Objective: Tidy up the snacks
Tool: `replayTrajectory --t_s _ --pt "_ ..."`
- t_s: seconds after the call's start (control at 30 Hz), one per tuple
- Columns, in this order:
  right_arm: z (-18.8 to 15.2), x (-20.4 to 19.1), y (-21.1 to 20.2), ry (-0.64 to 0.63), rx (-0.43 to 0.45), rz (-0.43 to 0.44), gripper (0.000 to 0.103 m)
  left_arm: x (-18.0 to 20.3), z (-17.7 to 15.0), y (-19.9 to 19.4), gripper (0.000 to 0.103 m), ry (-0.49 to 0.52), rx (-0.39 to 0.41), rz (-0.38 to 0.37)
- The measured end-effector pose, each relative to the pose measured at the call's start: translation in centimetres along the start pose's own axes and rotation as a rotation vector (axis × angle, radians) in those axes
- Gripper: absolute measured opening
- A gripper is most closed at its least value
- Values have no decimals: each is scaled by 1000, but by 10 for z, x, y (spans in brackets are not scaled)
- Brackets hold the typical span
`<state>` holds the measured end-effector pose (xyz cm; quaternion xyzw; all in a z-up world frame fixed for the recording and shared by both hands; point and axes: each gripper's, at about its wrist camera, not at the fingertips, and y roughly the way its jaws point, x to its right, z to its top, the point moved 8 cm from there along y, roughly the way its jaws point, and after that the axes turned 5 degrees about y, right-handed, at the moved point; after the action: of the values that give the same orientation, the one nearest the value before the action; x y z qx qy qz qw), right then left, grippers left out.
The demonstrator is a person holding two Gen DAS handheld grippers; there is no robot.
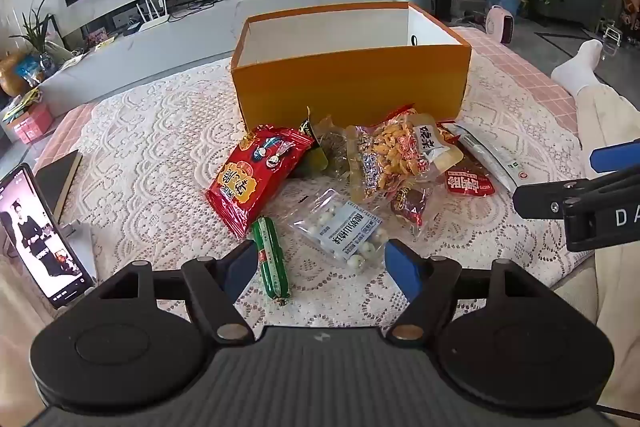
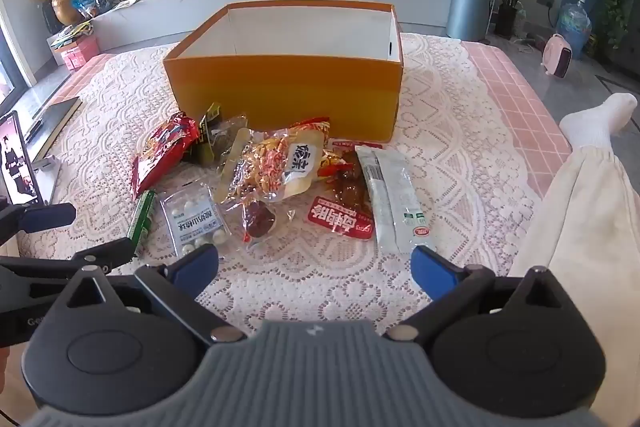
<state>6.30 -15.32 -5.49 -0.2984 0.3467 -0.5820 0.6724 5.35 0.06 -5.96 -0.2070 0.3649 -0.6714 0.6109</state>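
Right now both tools hover over the lace cloth [image 1: 160,147] with nothing between their jaws, and the snacks lie heaped just in front of the orange box [image 1: 352,83], which looks empty from these views. Going left to right: the red bag [image 1: 256,179] lies at the left edge of the heap; the green sausage stick [image 1: 272,259] lies just ahead of the left gripper [image 1: 320,259], whose jaws stand wide apart; the clear bag of white balls [image 1: 344,227] sits beside the stick. Further right comes the jumble of clear and orange packets [image 2: 276,163], then the small red packet [image 2: 344,223], then the long white packet [image 2: 392,199], just ahead of the right gripper [image 2: 316,267] (also spread wide, holding nothing). The stick's long axis runs roughly along the left gripper's line of sight, so those jaws would close across its width. I judge the left hand nearer to it.
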Motion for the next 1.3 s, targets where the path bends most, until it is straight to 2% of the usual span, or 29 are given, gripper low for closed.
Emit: replayTrajectory --t_s 0.43,1.3 --pt "2 -4 0 5 1 5 99 -1 7 -4 85 -19 -12 9" --pt "3 5 1 28 -8 -16 99 -5 0 3 85 -28 -32 -13"
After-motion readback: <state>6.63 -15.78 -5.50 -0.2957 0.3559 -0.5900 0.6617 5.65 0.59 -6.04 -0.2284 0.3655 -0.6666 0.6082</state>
